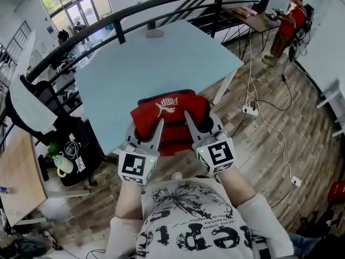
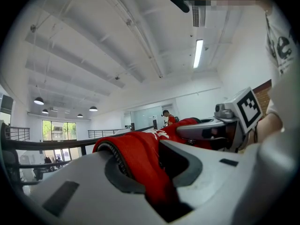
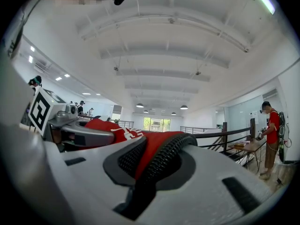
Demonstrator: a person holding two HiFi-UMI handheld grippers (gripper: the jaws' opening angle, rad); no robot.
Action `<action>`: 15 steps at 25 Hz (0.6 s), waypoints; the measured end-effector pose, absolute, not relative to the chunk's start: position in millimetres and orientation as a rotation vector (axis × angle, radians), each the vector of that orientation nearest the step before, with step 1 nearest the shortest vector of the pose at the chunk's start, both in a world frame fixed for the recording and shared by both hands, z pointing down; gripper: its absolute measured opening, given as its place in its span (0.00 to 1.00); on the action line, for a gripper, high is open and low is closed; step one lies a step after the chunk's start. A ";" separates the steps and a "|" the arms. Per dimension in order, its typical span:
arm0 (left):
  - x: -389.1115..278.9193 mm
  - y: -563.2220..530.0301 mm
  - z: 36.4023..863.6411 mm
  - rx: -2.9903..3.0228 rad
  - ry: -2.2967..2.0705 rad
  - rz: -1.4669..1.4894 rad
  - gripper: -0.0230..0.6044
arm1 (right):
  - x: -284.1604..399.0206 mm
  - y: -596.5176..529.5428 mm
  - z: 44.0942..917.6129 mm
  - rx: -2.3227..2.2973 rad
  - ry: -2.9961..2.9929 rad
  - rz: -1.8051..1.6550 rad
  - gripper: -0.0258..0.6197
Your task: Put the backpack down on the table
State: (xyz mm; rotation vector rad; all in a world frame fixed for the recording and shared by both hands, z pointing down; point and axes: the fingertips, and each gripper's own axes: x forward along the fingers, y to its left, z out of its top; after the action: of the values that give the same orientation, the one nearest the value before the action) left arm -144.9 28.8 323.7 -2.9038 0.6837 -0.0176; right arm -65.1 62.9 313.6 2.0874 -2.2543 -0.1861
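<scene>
Although it sits over the near edge of the bench point(image 1: 140, 63), the backpack point(image 1: 171, 112) cannot yet be recorded as set down. It is red and logo side up, and from above it straddles that edge. Whether its underside bears on the top cannot be told.

The left gripper point(image 1: 146, 131) pinches a fold of red fabric at the bag's near left. The right gripper point(image 1: 202, 124) is clamped on a red fold edged with black mesh at the near right. Both point level, side by side. I judge this to be a two-point carry, meant to keep the soft bag flat and stop it sagging or swinging.

The pale blue top beyond the bag is bare, so there is room to carry it further in. Judged risk: if released here, the overhanging near part could drag the bag off toward the floor.

Behind the bench runs a dark railing point(image 1: 135, 16). A person point(image 1: 288, 21) stands at a desk, well apart.
</scene>
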 end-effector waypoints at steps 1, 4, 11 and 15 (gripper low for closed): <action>-142.6 16.5 323.0 -2.900 0.687 -0.018 0.17 | -63.0 50.3 312.2 2.085 -2.255 -0.189 0.11; -136.5 -16.0 325.2 -2.903 0.702 -0.026 0.17 | -55.9 16.9 315.6 2.077 -2.253 -0.175 0.11; -120.0 -65.2 340.0 -2.873 0.757 -0.067 0.17 | -39.3 -38.9 329.5 2.008 -2.308 -0.164 0.11; -106.4 -113.0 341.6 -2.885 0.831 -0.135 0.17 | -25.0 -94.4 333.1 1.945 -2.359 -0.147 0.11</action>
State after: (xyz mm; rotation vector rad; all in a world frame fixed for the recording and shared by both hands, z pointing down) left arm -106.4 -113.0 341.6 -2.8846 0.8308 -0.1349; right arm -25.0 -94.4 333.1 1.9450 -2.3587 -0.1474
